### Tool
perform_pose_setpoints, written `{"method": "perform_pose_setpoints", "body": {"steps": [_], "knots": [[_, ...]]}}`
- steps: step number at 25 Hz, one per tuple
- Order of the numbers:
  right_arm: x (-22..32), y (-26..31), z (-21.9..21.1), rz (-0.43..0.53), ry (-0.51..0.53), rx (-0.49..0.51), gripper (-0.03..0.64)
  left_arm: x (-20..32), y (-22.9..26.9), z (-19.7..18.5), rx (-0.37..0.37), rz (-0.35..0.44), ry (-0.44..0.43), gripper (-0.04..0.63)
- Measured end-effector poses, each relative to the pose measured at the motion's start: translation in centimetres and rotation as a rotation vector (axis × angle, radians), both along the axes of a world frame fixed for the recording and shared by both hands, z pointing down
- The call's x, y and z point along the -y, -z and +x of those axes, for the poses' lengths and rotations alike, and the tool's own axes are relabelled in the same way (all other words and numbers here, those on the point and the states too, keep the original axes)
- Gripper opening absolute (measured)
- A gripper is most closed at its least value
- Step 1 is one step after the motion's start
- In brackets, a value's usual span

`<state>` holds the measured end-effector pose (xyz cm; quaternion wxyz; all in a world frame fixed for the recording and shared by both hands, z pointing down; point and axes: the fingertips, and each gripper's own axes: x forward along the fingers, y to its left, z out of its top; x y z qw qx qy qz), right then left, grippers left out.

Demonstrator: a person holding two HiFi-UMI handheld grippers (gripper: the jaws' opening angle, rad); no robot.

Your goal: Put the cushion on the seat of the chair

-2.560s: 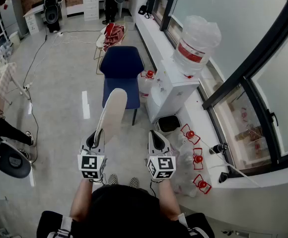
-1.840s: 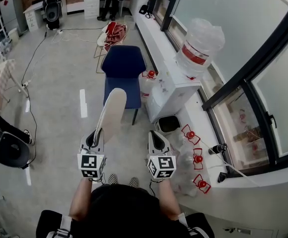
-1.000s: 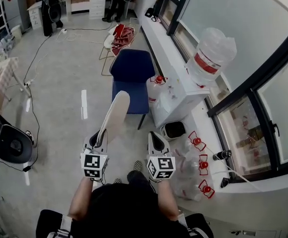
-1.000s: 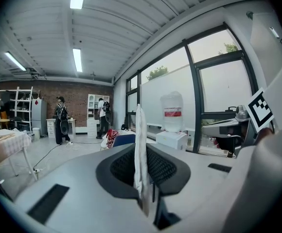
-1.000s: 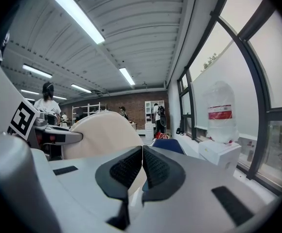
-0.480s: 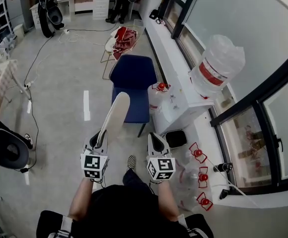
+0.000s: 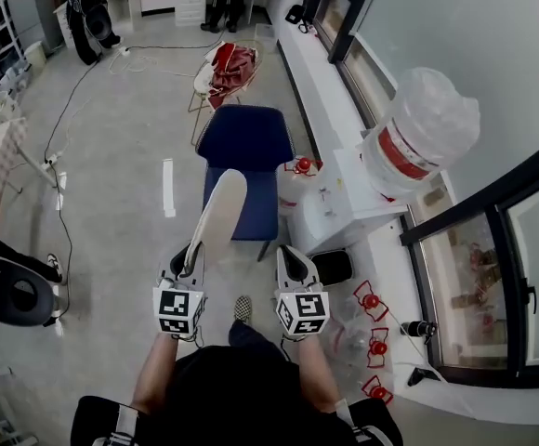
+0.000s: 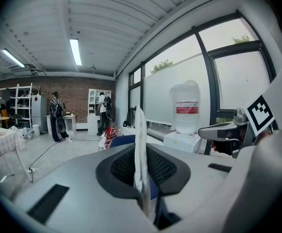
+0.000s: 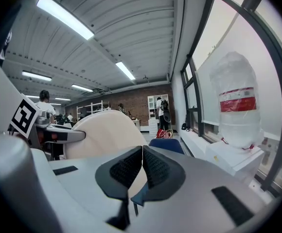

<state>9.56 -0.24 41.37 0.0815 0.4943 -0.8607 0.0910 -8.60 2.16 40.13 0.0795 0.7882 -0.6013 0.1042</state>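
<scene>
holding cream cushion (image 7: 216,214) on edge, clamped in left gripper (image 7: 190,256), long axis toward blue chair (image 7: 247,139); right gripper (image 7: 292,255) pinched together on nothing.

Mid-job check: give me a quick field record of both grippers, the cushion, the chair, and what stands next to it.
left gripper: shut on the cushion's lower edge
right gripper: shut, nothing between its jaws
cushion: cream, held up on edge, in the air short of the chair
chair: blue, ahead of both grippers; visible seat part bare
beside chair: white water dispenser with bottle, to its right in the head view
task state: cushion not yet on seat
</scene>
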Motion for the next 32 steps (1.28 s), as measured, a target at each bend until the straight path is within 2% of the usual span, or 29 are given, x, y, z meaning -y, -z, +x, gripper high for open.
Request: {"method": "perform_pose_setpoints", "body": {"steps": [15, 25, 32], "knots": [[11.5, -4.1, 6.8, -0.081, -0.02, 0.035, 0.029, 13.1, -3.3, 7.9, -0.001, -0.074, -0.038, 0.043], [13.7, -6.7, 11.7, -0.146, -0.103, 0.067, 0.029, 17.8, -6.5, 12.6, -0.016, -0.156, -0.103, 0.043], [15.4, -9.4, 15.4, -0.192, -0.198, 0.07, 0.029, 20.9, -9.3, 15.7, 0.009, -0.202, -0.187, 0.043]]}}
